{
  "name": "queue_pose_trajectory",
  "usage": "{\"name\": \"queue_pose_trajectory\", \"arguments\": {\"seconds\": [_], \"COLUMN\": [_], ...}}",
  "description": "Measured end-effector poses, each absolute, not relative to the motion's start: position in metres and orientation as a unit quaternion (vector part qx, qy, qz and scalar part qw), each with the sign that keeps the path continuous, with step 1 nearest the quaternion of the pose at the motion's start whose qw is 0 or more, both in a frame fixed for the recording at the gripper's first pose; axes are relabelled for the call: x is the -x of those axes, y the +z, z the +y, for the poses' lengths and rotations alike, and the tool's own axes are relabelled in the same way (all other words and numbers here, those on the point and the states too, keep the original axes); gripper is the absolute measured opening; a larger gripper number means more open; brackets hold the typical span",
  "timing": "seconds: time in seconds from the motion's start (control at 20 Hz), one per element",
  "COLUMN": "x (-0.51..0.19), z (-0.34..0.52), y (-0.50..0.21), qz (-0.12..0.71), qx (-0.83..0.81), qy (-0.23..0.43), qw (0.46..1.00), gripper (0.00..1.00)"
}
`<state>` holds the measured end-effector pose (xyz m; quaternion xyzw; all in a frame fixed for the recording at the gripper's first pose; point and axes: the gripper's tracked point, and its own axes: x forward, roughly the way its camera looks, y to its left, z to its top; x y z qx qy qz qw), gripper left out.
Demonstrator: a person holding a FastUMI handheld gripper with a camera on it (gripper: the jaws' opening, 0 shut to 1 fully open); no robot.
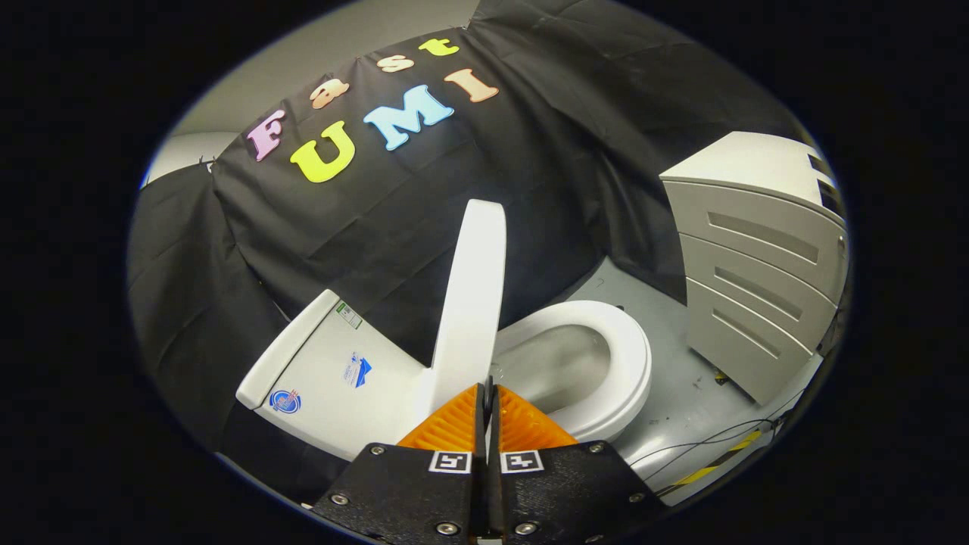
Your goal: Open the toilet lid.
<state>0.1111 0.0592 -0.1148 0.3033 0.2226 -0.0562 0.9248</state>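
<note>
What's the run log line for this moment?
white plastic toilet lid: raised upright | white seat: down | gripper: shut, empty, by lid's base

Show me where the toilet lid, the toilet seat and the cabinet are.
toilet lid [473, 303]: gripper view, middle of raised lid.
toilet seat [632, 371]: gripper view, ring's outer side.
cabinet [757, 272]: gripper view, slatted front.

Claw-mounted fisheye, tilted, close above toilet [575, 363], facing booth wall.

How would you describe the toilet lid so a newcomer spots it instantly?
Start at the white toilet standing against the black cloth wall. The toilet lid is the tall white slab raised upright just beyond the gripper, whose fingers are closed together. Unlike the flat ring seat beside it, it stands on edge.
</note>
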Motion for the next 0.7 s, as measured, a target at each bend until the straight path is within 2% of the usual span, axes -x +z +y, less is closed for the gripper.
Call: {"name": "queue_pose_trajectory", "arguments": {"seconds": [0.7], "x": [-0.119], "z": [0.089], "y": [-0.087], "qz": [0.220], "qx": [-0.207], "qy": [-0.055], "qw": [0.952], "gripper": [0.00]}}
